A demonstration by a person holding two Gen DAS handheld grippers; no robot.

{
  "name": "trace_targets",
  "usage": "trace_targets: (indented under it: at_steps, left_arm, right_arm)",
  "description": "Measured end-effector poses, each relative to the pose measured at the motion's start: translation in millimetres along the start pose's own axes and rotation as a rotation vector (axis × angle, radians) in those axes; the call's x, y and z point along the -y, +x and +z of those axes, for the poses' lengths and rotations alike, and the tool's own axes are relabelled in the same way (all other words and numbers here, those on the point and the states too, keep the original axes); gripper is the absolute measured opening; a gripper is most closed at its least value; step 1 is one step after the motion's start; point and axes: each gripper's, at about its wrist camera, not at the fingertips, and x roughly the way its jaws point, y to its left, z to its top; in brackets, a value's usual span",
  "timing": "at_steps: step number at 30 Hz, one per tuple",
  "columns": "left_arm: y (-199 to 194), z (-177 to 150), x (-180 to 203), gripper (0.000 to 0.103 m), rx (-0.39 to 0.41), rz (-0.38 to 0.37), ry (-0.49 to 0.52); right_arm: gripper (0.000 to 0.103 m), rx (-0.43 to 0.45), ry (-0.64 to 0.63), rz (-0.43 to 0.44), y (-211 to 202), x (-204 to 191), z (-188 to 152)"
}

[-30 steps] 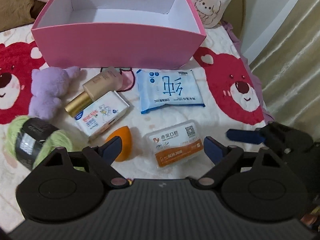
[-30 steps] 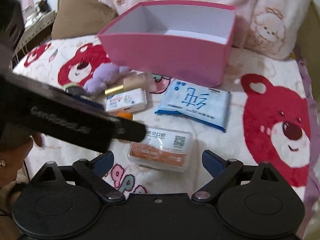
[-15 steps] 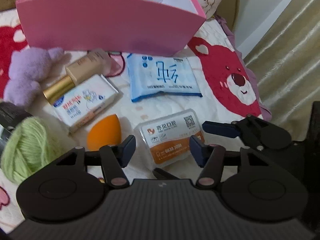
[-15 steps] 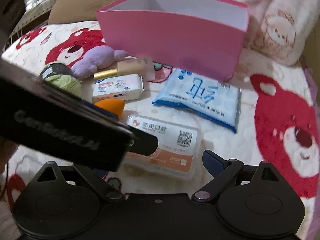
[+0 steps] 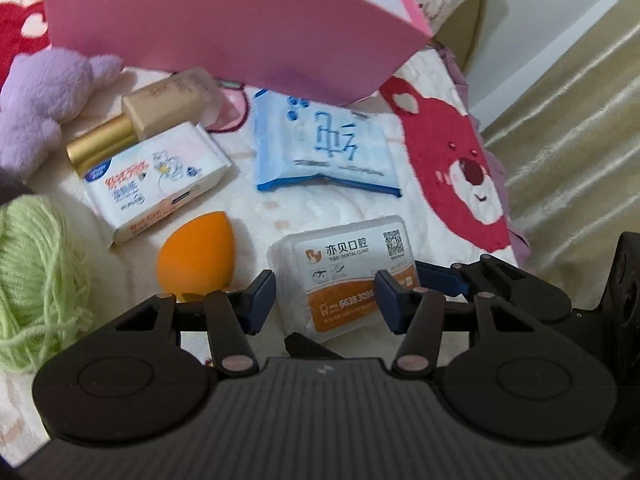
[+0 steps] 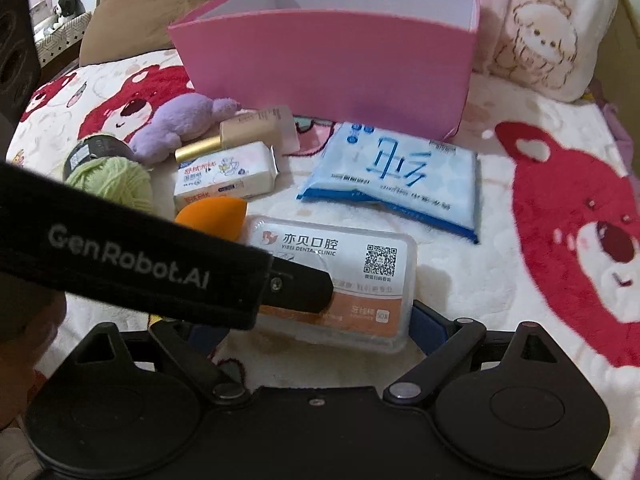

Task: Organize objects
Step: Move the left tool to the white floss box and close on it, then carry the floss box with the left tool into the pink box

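A clear floss-pick box with an orange label (image 5: pixel 344 276) lies on the bear-print blanket. My left gripper (image 5: pixel 326 296) is open, its blue fingers on either side of the box's near end, close to its edges. My right gripper (image 6: pixel 320 320) is open just behind the same box (image 6: pixel 360 264), its left finger hidden by the left gripper's body. An empty pink box (image 6: pixel 332 60) stands at the back. In front of it lie a blue wipes pack (image 5: pixel 324 148), a white tissue pack (image 5: pixel 156 184), an orange sponge (image 5: pixel 196 260) and a beige tube (image 5: pixel 160 116).
A purple plush toy (image 5: pixel 40 108) and a green yarn ball (image 5: pixel 32 276) lie at the left. Pillows (image 6: pixel 552 40) stand behind the pink box. A curtain (image 5: pixel 580 120) hangs past the bed's right edge.
Both grippers moved forward and down toward the floss-pick box. The left gripper's fingers narrowed and now flank the box.
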Motion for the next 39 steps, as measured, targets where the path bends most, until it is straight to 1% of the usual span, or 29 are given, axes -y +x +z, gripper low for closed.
trace_targets:
  at_steps: [4,6,9,12,15,19,22,26,32,35,39]
  left_arm:
    - [-16.9,4.4,14.1,0.053,0.016,0.008,0.044]
    - [-28.0,8.1,20.5,0.051,0.026,0.01,0.069]
    - [-47.2,14.3,25.8,0.05,0.038,-0.011,0.086]
    - [-65.8,21.2,31.7,0.05,0.066,-0.028,0.11]
    - [-82.8,29.1,38.2,0.05,0.099,-0.023,0.137]
    - [-100.9,44.7,39.5,0.05,0.14,-0.018,0.124]
    - [-112.3,55.6,39.0,0.05,0.167,-0.001,0.118]
    - [-124.7,80.7,41.3,0.05,0.178,0.019,0.097]
    - [-123.3,130.5,49.3,0.052,0.164,0.035,0.1]
    - [-109.6,156.3,47.1,0.052,0.149,0.055,0.102]
    - [-76.7,192.6,44.4,0.052,0.104,0.09,0.109]
  right_arm:
    - [0.096,0.028,-0.013,-0.022,-17.3,-4.5,6.4]
    - [0.096,0.044,-0.018,-0.033,-27.1,-7.0,10.7]
    - [0.096,0.062,-0.008,-0.036,-42.1,-11.2,18.7]
    - [0.096,0.098,-0.028,-0.035,-58.5,-12.4,27.9]
    - [0.096,0.131,-0.041,-0.027,-71.0,-13.6,41.1]
    - [0.096,0.163,-0.08,-0.025,-80.8,-17.8,62.9]
    - [0.096,0.176,-0.099,-0.01,-83.7,-21.3,79.6]
    - [0.096,0.194,-0.128,-0.004,-87.1,-25.6,104.3]
    - [0.096,0.215,-0.157,-0.03,-82.9,-17.1,149.4]
    - [0.096,0.187,-0.14,-0.034,-69.5,-4.7,176.9]
    - [0.096,0.122,-0.093,-0.048,-37.4,14.8,208.5]
